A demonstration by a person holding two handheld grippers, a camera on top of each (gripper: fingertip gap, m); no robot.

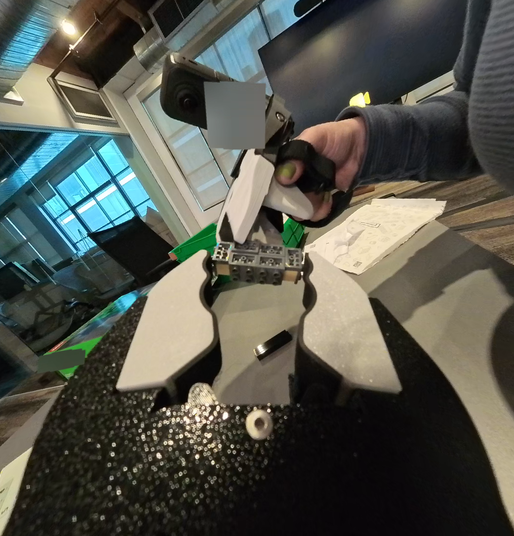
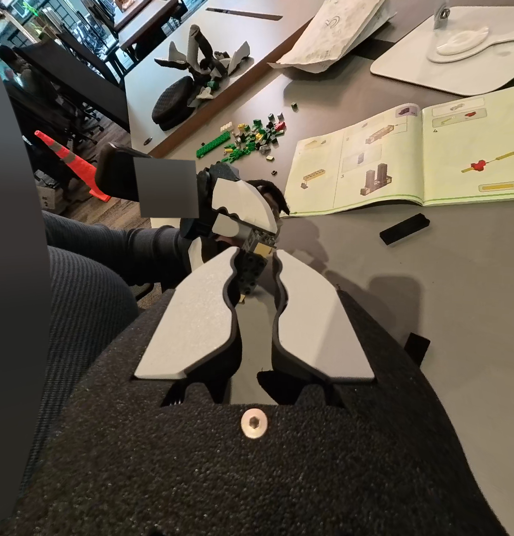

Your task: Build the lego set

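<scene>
A grey lego assembly (image 1: 258, 269) with tan end pieces is held above the grey table. My left gripper (image 1: 257, 261) is shut on it, one fingertip at each tan end. My right gripper (image 2: 254, 258) comes from the far side and is closed on the same assembly (image 2: 251, 272) across its narrow width. In the left wrist view, the right gripper (image 1: 250, 237) reaches down onto the assembly's far top edge. In the right wrist view, the left gripper (image 2: 258, 240) holds the assembly's upper end. A black flat piece (image 1: 271, 345) lies on the table below.
A pile of loose green, yellow and grey bricks (image 2: 250, 136) lies beyond the grippers. An open instruction booklet (image 2: 395, 159) and the black flat piece (image 2: 404, 229) are to the right. A paper bag (image 2: 337, 34), a white stand base (image 2: 453, 58) and a green bin (image 1: 197, 246) are farther off. The grippers are tip to tip, or close to it.
</scene>
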